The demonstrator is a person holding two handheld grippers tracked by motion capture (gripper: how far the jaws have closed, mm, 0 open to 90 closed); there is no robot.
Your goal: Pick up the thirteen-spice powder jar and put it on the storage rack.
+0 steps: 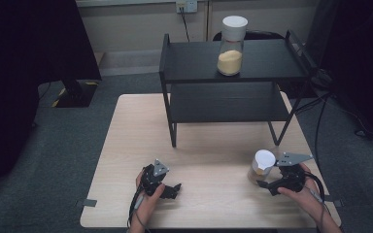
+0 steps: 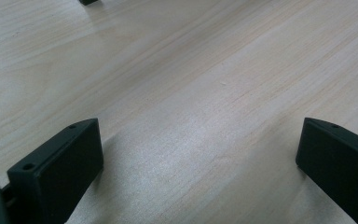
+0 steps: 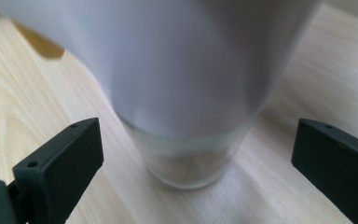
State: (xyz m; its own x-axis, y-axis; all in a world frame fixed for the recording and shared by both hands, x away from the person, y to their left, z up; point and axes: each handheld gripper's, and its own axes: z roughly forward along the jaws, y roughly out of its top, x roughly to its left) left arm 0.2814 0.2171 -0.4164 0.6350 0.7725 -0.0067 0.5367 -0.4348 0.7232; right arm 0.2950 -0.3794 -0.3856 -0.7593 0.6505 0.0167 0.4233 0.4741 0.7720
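Clear glass with a white lid: the near jar [image 3: 186, 93] is standing upright on the pale wood-grain table [image 1: 213, 145] between my right gripper [image 3: 193, 158]'s spread jaws, neither pad touching it. Its contents are blurring out at this range. My left gripper [image 2: 198, 163] is hovering wide open over bare wood. A second jar [image 1: 233, 44], holding yellow grains, is sitting on the black shelf [image 1: 189, 60]'s top tier
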